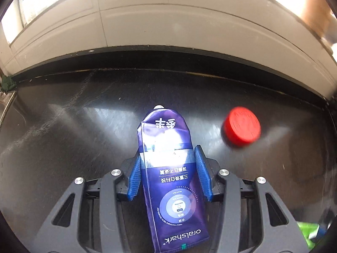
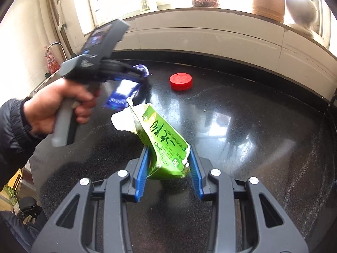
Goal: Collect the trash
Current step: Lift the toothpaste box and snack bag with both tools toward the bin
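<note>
Currently mid-collection: left gripper [image 1: 167,172] clenched on purple toothpaste tube [image 1: 168,168], right gripper [image 2: 169,169] grasping torn green packet [image 2: 162,143]. Red cap [image 2: 181,81] sits ahead on the counter [image 2: 252,126], uncollected. Next probably dropping both into a bin, none visible.

A toothpaste tube [image 1: 168,168] sits between the left tongs [image 1: 168,168] above the table [image 1: 73,126]; a cap [image 1: 241,126] lies beyond, to the right. A torn packet [image 2: 166,145] sits between the right tongs [image 2: 168,168].
</note>
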`<state>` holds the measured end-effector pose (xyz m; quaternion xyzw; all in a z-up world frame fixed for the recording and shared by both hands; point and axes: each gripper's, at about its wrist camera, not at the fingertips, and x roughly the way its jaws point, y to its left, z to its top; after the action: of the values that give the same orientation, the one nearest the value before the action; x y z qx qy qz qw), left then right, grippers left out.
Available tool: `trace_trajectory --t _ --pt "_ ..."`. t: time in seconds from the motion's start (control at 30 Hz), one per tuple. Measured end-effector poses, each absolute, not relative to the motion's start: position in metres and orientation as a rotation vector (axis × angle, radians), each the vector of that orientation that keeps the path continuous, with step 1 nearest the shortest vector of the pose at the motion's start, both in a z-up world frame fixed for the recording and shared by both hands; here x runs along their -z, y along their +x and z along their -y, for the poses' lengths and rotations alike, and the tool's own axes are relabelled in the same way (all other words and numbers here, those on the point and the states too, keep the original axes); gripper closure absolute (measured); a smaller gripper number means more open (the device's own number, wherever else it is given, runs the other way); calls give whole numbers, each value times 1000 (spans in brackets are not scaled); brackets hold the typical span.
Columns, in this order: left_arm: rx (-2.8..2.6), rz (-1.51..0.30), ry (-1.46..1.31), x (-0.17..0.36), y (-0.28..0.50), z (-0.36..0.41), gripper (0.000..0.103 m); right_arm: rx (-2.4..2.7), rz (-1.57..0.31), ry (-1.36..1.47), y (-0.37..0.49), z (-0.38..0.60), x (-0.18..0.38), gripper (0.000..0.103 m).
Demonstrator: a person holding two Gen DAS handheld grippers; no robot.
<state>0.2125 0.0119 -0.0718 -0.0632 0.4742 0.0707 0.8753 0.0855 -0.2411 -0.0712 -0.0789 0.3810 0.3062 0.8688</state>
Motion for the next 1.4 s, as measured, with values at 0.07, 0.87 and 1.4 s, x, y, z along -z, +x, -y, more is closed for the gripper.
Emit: trace_trajectory --t 0.07,0.87,1.4 --pt "-118 -972 -117 63 185 -11 57 -619 -793 -161 77 243 69 66" --pt "-50 -837 -7 15 -33 -11 57 -523 -729 -139 -12 226 35 66" --pt "-288 -777 -20 -17 -126 -114 57 -791 -656 -223 -44 84 3 66"
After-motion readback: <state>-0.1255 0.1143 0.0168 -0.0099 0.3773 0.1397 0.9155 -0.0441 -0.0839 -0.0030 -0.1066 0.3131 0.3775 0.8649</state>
